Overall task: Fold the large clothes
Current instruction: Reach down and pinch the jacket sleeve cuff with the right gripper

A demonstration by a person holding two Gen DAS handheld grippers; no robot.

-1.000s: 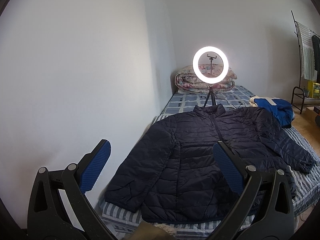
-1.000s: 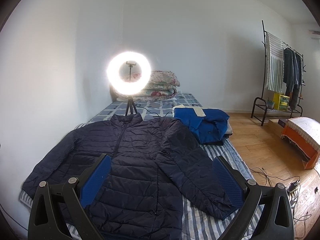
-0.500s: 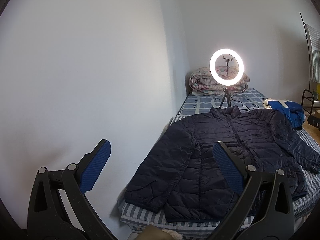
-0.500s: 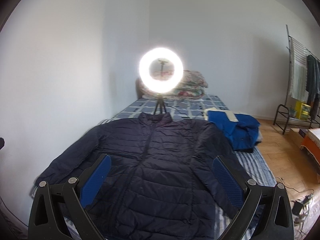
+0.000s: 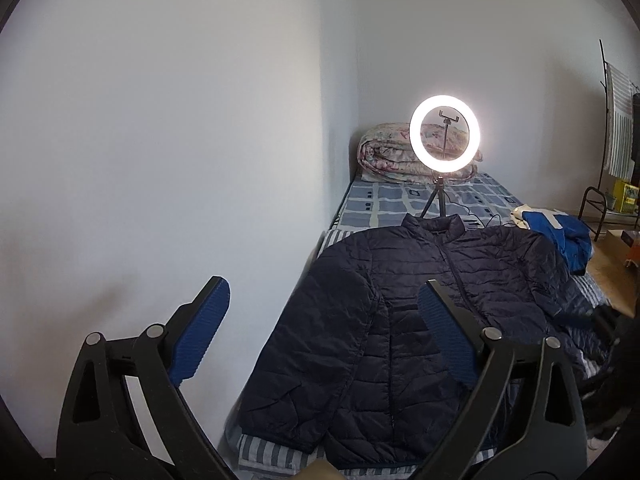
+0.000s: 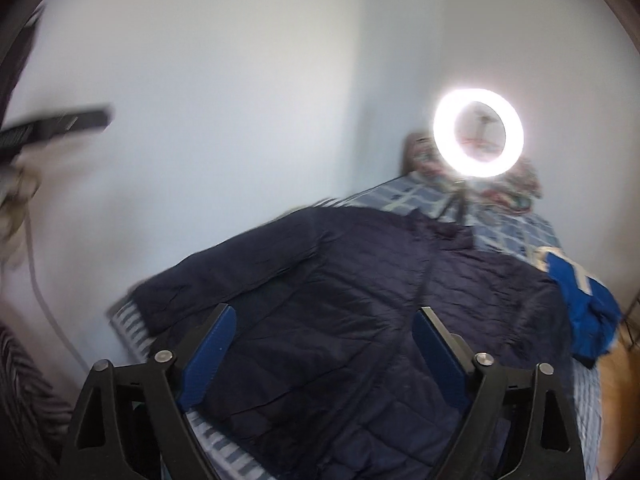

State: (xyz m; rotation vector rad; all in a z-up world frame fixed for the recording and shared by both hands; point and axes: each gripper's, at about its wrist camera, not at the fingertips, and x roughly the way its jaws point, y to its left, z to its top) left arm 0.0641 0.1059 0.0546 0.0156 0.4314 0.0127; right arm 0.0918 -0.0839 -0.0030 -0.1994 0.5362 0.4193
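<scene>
In the left wrist view, the left gripper (image 5: 322, 334) fills the lower part of the frame, its black arms rising from the bottom corners and its blue ribbed pads (image 5: 200, 332) angled up and outward. Its jaws stand wide apart and are closing, with nothing between them; the left pad shows against the bare white wall (image 5: 160, 160), the right pad over the jacket's front. The gripper points forward and slightly downward toward the bed.

In the right wrist view, the right gripper (image 6: 322, 346) sits at lower centre, tilted so the whole scene leans down to the left, and the picture is blurred. Its jaws are likewise wide apart and closing, empty, both pads (image 6: 208, 356) hanging above the jacket without touching it. At the far left edge a dark blurred bar-like shape (image 6: 60, 124) shows; I cannot tell what it is.

Beyond the grippers, the dark navy quilted jacket (image 5: 420, 320) lies flat and face up on the striped bed (image 5: 264, 450), zipped, sleeves spread to the sides, collar toward the far end. At right of the frame, just past its shoulder, sits a bundled blue garment (image 5: 560, 236). Farther back a lit ring light (image 5: 444, 138) stands on a small tripod on the bed, and behind it a rolled floral quilt (image 5: 384, 156) lies against the wall. A clothes rack (image 5: 618, 120) stands at the far right edge.
</scene>
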